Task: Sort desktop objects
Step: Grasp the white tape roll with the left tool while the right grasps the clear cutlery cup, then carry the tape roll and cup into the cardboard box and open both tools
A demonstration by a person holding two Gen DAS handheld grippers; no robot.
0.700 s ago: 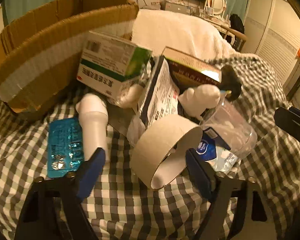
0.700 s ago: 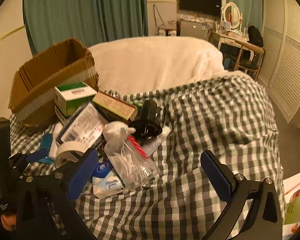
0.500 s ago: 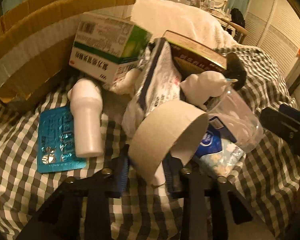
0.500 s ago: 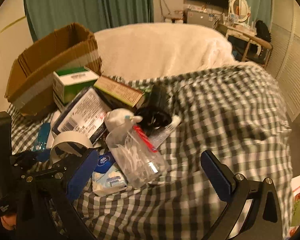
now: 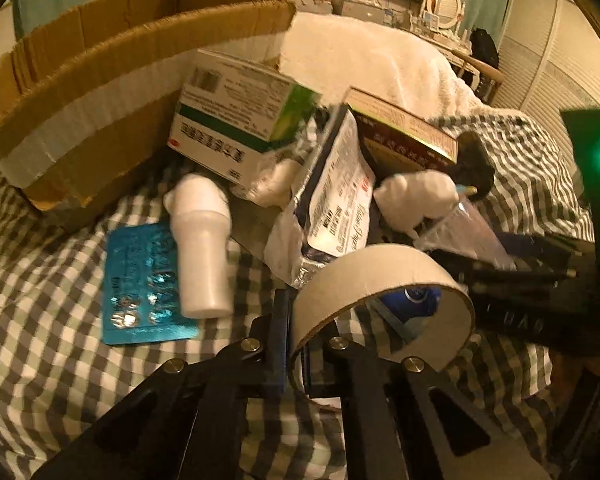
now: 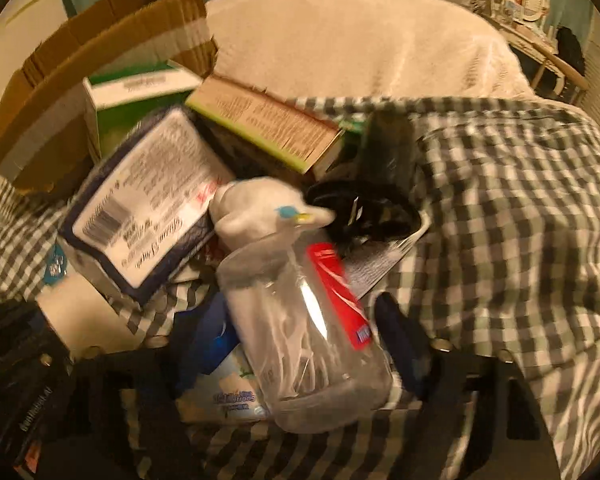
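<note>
left gripper (image 5: pixel 293 344) pinching the wall of the cardboard tape ring (image 5: pixel 380 280) at its lower left edge, one blue finger outside, one inside; ring sitting low centre of the left view. right gripper (image 6: pixel 304 364) straddling the clear plastic jar (image 6: pixel 300 332), blue fingers (image 6: pixel 404 344) lying close to both its sides; contact blurred, cannot tell if it is clamping. jar lying at bottom centre of the right view, against a tissue pack (image 6: pixel 224 392).

pile is crowding the middle: white bottle (image 5: pixel 202 256) lying on a blue blister pack (image 5: pixel 142 284), green-white box (image 5: pixel 240 120) leaning at the open cardboard box (image 5: pixel 112 80) upper left.

checked cloth (image 6: pixel 520 240) showing bare along the right side; cream blanket (image 6: pixel 360 40) lying behind, dresser and louvred doors at upper right.
</note>
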